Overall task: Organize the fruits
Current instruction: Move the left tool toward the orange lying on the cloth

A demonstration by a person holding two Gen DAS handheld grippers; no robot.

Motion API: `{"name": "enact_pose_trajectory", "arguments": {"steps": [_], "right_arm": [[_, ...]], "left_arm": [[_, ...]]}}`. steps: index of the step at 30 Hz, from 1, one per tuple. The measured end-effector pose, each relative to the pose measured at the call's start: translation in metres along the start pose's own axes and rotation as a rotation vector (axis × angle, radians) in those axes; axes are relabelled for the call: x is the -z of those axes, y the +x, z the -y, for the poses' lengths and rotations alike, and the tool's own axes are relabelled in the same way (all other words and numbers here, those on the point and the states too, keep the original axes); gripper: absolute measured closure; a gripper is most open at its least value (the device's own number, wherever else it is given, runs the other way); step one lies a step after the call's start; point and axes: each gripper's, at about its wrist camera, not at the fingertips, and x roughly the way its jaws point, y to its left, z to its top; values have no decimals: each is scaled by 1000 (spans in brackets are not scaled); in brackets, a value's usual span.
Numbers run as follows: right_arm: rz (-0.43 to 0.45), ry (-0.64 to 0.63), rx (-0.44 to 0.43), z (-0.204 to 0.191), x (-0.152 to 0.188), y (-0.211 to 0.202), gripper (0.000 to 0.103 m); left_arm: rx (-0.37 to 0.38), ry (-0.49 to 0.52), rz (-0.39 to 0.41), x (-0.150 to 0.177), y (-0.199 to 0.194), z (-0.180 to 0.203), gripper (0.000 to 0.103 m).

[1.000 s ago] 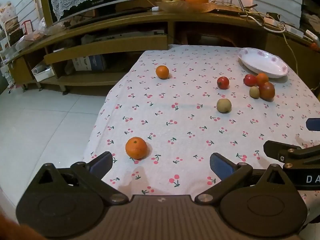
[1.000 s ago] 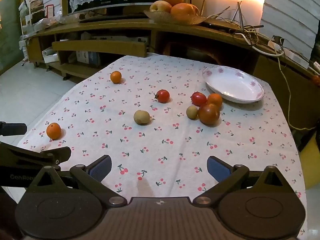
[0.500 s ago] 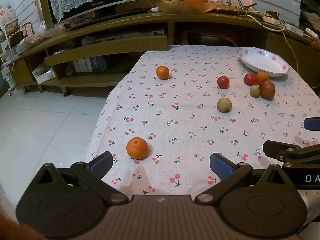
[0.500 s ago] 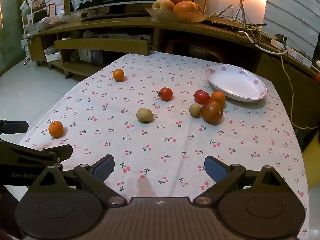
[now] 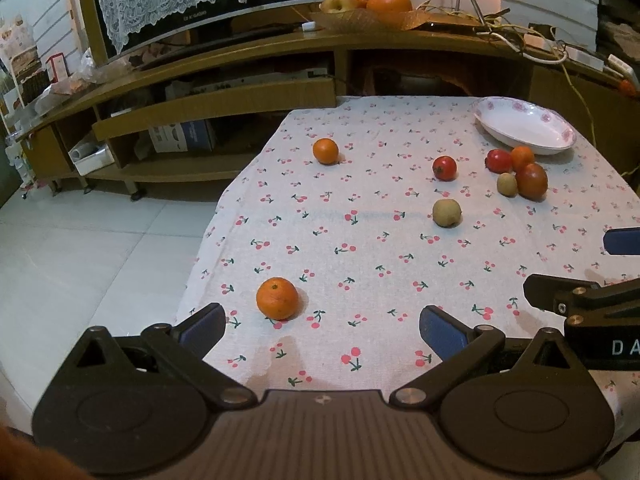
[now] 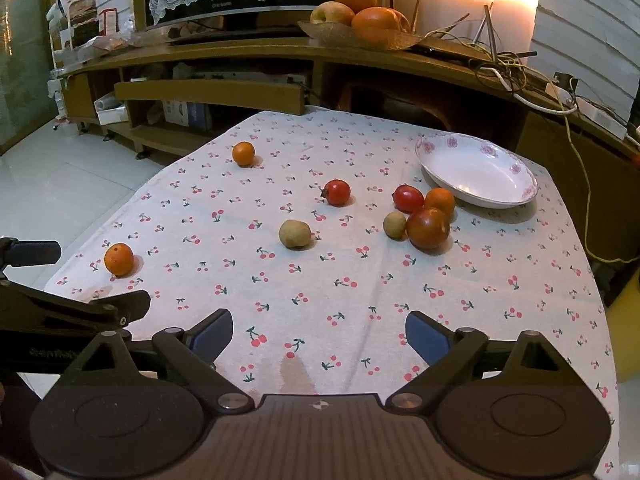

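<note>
White cloth with small red cherries covers the table (image 6: 480, 280); seven fruits lie on it. One orange (image 5: 277, 298) sits near the front left edge, just ahead of the left gripper (image 5: 322, 326); this gripper is wide open, nothing is between its blue pads (image 5: 440, 334), and it hovers over the cloth. The right gripper (image 6: 319, 334) is wide open too and holds nothing; it is over the near middle of the table. A smaller orange (image 6: 243, 153) lies far at the back left; a red tomato (image 6: 337, 192) and a yellow-brown fruit (image 6: 295, 233) are in the middle, apart from each other. Four fruits crowd together (image 6: 428, 227) just beside the white plate (image 6: 520, 196) with pink flowers; the plate has no fruit in it. Behind the table, a basket with fruits (image 6: 352, 34) stands on a wooden shelf.
</note>
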Motion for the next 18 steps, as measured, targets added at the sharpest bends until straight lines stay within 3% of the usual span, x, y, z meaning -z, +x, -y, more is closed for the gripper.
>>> {"name": "enact_pose_trajectory", "arguments": {"steps": [11,18], "right_arm": [[5,32,-44,5,-8,-9,15],[12,35,-75,7,-17,-7,16]], "left_arm": [[-9,17,23,-8,-16,0,0],[-20,-9,-17,-5,4,-12,0]]}}
